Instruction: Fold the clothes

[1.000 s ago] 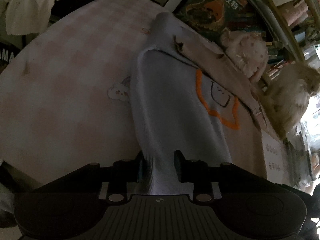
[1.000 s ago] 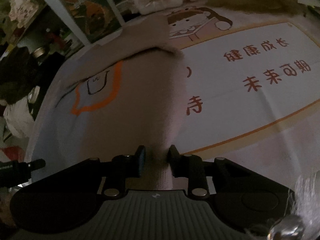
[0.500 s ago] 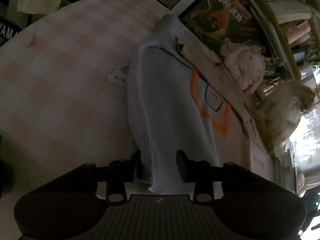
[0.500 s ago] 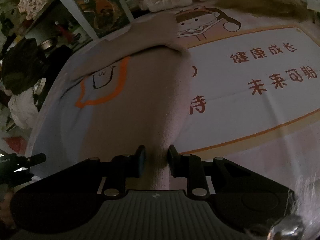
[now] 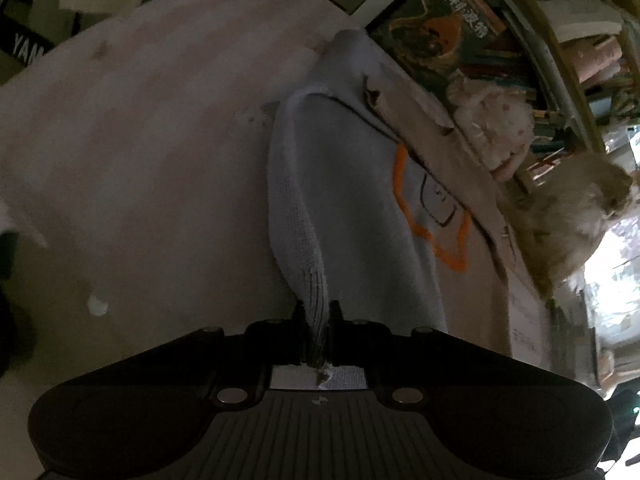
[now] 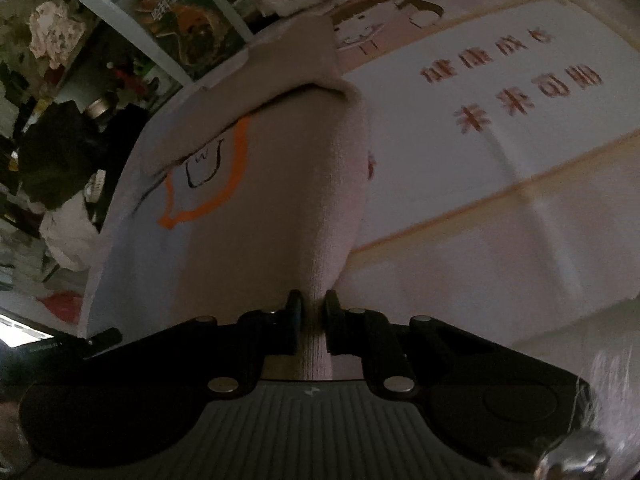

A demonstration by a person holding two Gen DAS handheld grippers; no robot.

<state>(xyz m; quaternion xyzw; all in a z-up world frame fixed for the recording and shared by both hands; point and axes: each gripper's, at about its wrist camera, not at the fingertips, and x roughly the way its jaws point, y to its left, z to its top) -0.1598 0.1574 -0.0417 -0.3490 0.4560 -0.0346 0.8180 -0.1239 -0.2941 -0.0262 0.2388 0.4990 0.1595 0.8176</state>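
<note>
A knit sweater [image 5: 352, 208], pale blue on one half and beige-pink on the other, with an orange outline design [image 5: 424, 216], lies on a bed. My left gripper [image 5: 316, 316] is shut on the ribbed hem of the blue side. My right gripper [image 6: 312, 308] is shut on the hem of the beige-pink side [image 6: 304, 200]. The sweater stretches away from both grippers, its sleeves folded over the chest near the far end.
A pink checked bedsheet [image 5: 160, 160] lies left of the sweater. A white printed blanket with red characters [image 6: 500, 128] lies to its right. Plush toys [image 5: 496, 132] and bookshelves [image 5: 540, 40] stand behind. Clothes are piled at the left [image 6: 64, 148].
My left gripper has closed from a wide hold to a tight pinch on the blue hem. Both grippers have drawn back slightly, pulling the sweater taut. The right gripper's hold is unchanged.
</note>
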